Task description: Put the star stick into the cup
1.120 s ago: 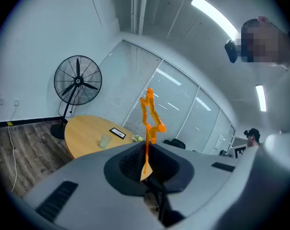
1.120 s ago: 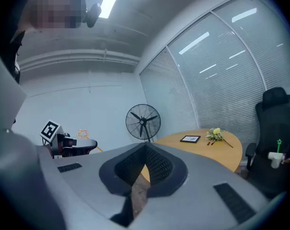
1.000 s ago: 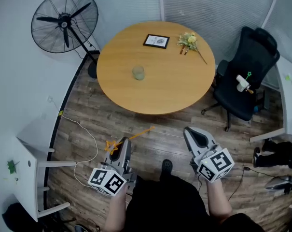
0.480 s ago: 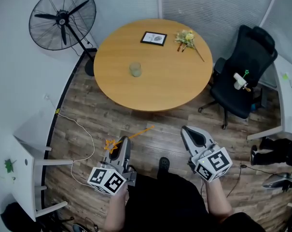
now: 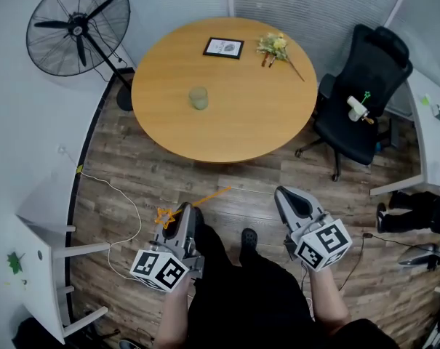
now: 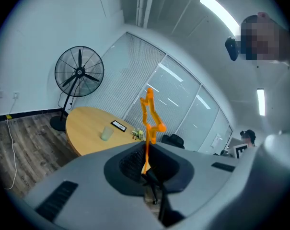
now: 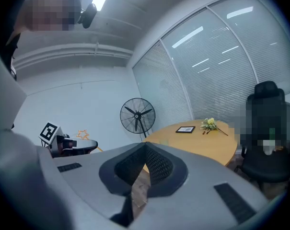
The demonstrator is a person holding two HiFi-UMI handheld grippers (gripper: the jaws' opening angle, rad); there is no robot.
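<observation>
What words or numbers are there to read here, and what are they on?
No text here can be read.
Framed picture on the round table: any print on it is too small to read.
Left marker cube: black-and-white squares only, no letters or numbers.
Right marker cube: black-and-white squares only, no letters or numbers.

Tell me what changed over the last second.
The head view has crept toward the table, so it, the cup and the fan sit slightly higher and further left. Nothing taken or let go: the left gripper still clamps the star stick, the right gripper stays shut and empty.
</observation>
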